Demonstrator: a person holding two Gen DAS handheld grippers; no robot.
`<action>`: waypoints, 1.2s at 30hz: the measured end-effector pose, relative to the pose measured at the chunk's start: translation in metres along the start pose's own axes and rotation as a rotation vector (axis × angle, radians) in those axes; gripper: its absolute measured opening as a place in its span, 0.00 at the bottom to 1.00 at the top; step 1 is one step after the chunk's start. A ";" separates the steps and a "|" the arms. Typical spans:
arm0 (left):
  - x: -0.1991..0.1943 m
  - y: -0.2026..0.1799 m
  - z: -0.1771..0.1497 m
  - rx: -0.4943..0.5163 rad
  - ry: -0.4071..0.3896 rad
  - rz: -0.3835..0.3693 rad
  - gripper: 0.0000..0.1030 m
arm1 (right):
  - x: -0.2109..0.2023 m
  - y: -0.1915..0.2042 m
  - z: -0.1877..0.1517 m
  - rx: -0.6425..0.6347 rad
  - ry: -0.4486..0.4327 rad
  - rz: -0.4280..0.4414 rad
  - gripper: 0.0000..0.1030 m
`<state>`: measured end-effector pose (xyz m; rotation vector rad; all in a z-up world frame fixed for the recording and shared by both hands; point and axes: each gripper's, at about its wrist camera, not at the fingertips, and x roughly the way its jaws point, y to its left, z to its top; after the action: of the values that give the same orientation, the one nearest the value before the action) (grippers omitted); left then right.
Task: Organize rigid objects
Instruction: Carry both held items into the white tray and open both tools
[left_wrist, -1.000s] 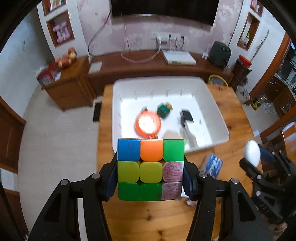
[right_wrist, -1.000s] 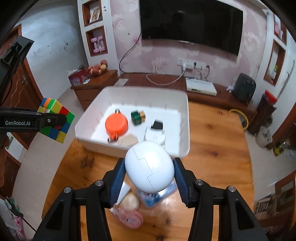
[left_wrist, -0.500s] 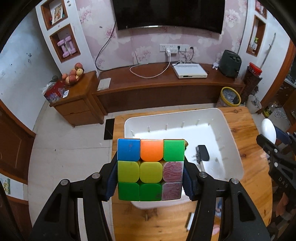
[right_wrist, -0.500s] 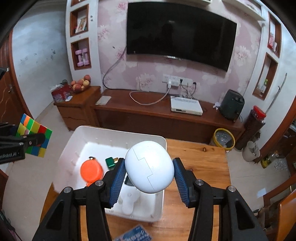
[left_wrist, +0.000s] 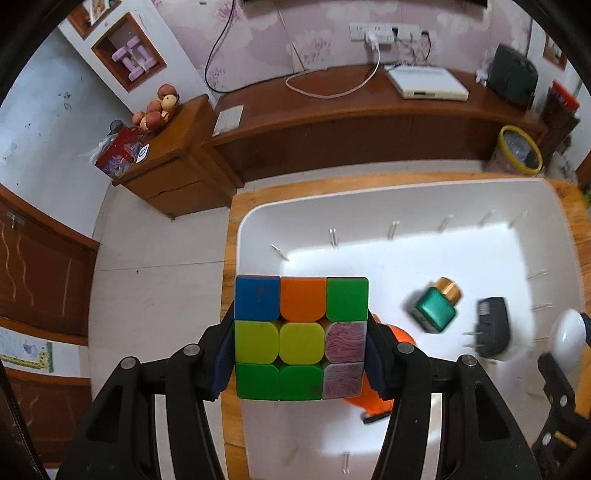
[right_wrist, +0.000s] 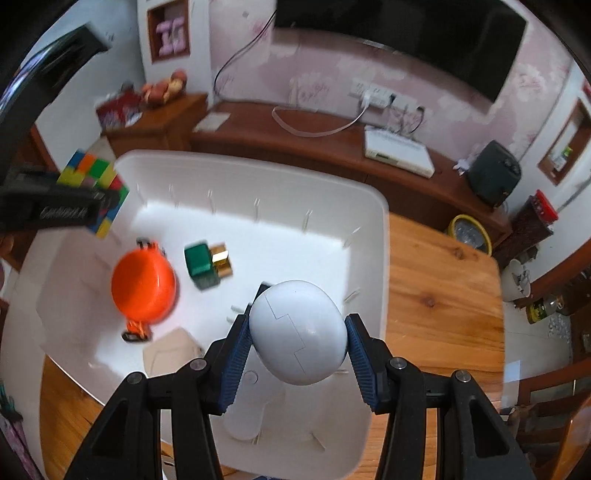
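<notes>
Holding a cube (left_wrist: 301, 338) in my left gripper (left_wrist: 301, 354), I see its blue pads clamped on the cube's two sides; the facing side shows blue, orange and green on top, yellow and green below, with two worn pinkish squares at right. My right gripper (right_wrist: 298, 343) is clamped on a white egg (right_wrist: 298, 332), pads pressing at its 9 and 3 o'clock.

Both hang above the white bin (right_wrist: 369, 206) on the wooden table (right_wrist: 443, 295). In the right view, the orange lidded pot (right_wrist: 143, 284) lies at 9 o'clock of the egg, with the green bottle (right_wrist: 201, 260) with its gold cap at 10 o'clock, apart from the pot. A beige piece (right_wrist: 170, 356) lies at 8 o'clock near the bin's near wall. The left view hides most of the pot behind the cube and does not show the beige piece.

The left view alone gives a black plug adapter (left_wrist: 491, 326) at 3 o'clock of the cube, beside the bottle (left_wrist: 436, 310); in the right view the egg covers nearly all of it. Each view catches the other gripper at its edge: the egg (left_wrist: 570, 338) at far right, the cube (right_wrist: 92, 184) at far left over the bin's rim.
</notes>
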<state>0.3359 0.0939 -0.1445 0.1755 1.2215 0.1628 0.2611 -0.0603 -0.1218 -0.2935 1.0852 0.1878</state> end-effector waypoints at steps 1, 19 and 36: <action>0.004 -0.002 0.000 0.006 0.008 0.007 0.59 | 0.006 0.002 -0.001 -0.010 0.016 -0.002 0.51; 0.036 -0.021 0.000 0.049 0.081 0.071 0.60 | 0.026 0.006 -0.001 -0.023 0.049 0.031 0.70; -0.020 -0.012 -0.013 0.035 -0.007 0.016 0.82 | -0.006 0.015 -0.024 0.006 0.013 0.076 0.70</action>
<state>0.3170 0.0783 -0.1327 0.2166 1.2166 0.1549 0.2341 -0.0542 -0.1290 -0.2488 1.1100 0.2511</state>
